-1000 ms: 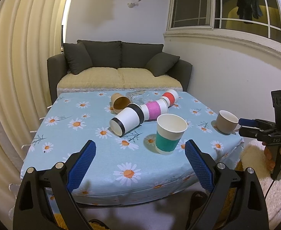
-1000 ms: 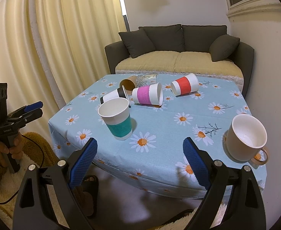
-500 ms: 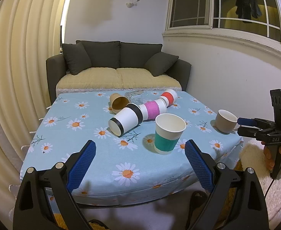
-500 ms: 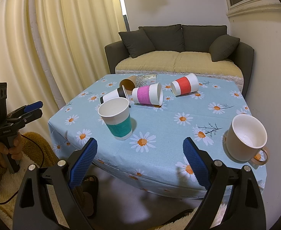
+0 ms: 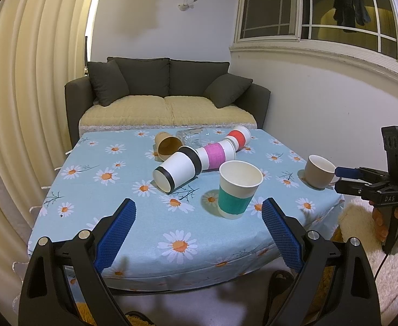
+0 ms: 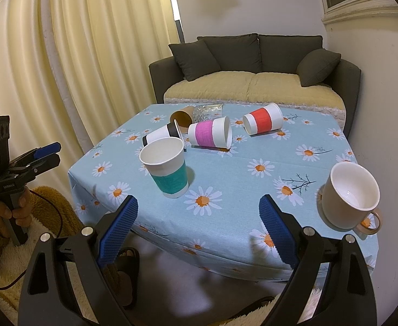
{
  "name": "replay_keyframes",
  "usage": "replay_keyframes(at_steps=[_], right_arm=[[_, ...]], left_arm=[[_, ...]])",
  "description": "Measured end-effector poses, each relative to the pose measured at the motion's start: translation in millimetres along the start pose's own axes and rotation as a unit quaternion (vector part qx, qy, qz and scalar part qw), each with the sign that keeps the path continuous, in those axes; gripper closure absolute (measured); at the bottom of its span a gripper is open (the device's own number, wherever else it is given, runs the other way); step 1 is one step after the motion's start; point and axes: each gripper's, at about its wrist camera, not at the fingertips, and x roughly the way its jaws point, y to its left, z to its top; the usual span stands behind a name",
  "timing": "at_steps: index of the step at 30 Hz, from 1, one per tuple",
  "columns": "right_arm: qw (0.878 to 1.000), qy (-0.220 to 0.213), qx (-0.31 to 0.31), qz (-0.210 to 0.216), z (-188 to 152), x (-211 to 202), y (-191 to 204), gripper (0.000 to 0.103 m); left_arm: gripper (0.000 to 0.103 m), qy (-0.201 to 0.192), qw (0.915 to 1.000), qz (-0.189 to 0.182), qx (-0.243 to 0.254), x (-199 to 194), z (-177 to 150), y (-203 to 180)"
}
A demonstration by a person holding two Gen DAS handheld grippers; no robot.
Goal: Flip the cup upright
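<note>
A teal-banded paper cup [image 5: 238,189] [image 6: 167,169] stands upright near the table's front. Behind it, cups lie on their sides: a black-banded one [image 5: 177,171] [image 6: 161,135], a pink-banded one [image 5: 216,154] [image 6: 209,135], a red-banded one [image 5: 239,136] [image 6: 262,122], a brown one [image 5: 167,146] [image 6: 182,116] and a clear glass [image 5: 190,135] [image 6: 208,110]. A beige mug [image 5: 318,170] [image 6: 349,199] stands upright at the right edge. My left gripper [image 5: 199,233] and right gripper [image 6: 197,232] are open and empty, short of the table's front edge.
The table wears a blue daisy cloth [image 5: 112,190] [image 6: 253,179]. A dark sofa [image 5: 166,100] [image 6: 253,73] stands behind it, curtains [image 6: 63,68] on the left, a wall [image 5: 321,108] on the right. A slippered foot [image 6: 127,260] is under the table's front edge.
The left wrist view has shifted slightly, as if pulled back a little from the table. The cups and the right gripper have not moved.
</note>
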Motion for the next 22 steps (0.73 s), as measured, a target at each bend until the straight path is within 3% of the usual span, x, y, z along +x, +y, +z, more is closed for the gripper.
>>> replay_keyframes(at_steps=[22], right_arm=[[1.0,0.003,-0.005,0.001,-0.4,3.9,1.7,0.013]], left_arm=[[0.011,0.0,1.0,-0.001,-0.002,3.0,0.3,0.7]])
